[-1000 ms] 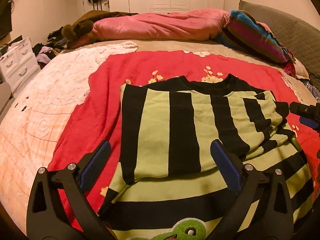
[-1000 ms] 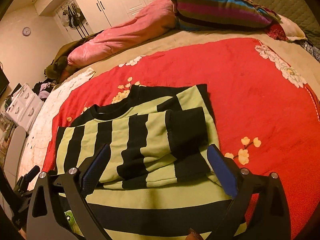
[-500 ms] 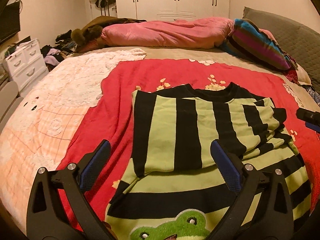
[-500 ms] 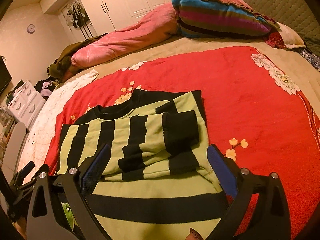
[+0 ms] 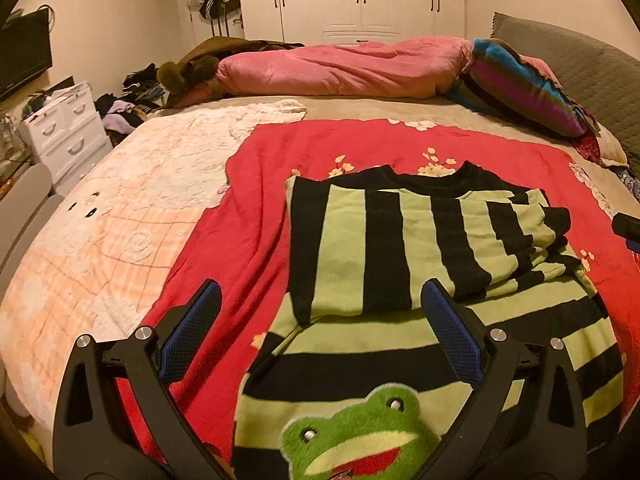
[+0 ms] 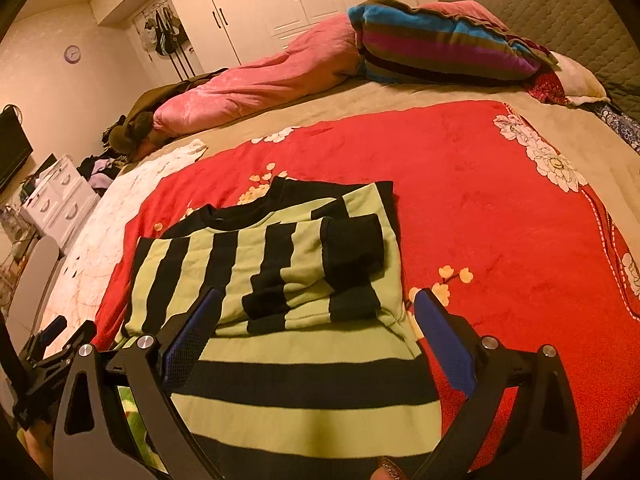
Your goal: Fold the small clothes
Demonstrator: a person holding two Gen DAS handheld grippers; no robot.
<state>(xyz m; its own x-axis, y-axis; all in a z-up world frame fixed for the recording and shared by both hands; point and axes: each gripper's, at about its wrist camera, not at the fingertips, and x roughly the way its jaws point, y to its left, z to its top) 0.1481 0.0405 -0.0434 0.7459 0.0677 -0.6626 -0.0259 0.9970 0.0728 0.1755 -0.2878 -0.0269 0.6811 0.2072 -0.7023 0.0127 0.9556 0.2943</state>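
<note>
Bedroom wardrobes [image 5: 360, 0] back a red blanket [image 6: 460, 200] holding the striped sweater [image 5: 400, 248]; both grippers' fingers [image 5: 192, 332] released.

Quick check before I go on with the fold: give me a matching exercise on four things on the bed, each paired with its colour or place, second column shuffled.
Column one:
1. sweater
2. frog patch
3. blanket under the sweater
4. rolled quilt

Column two:
a. pink, at the far side of the bed
b. red with flower print
c. green and black stripes, sleeves folded in
d. green, on the near part of the sweater, between the left gripper's open jaws

Pairs: 1-c, 2-d, 3-b, 4-a
</note>
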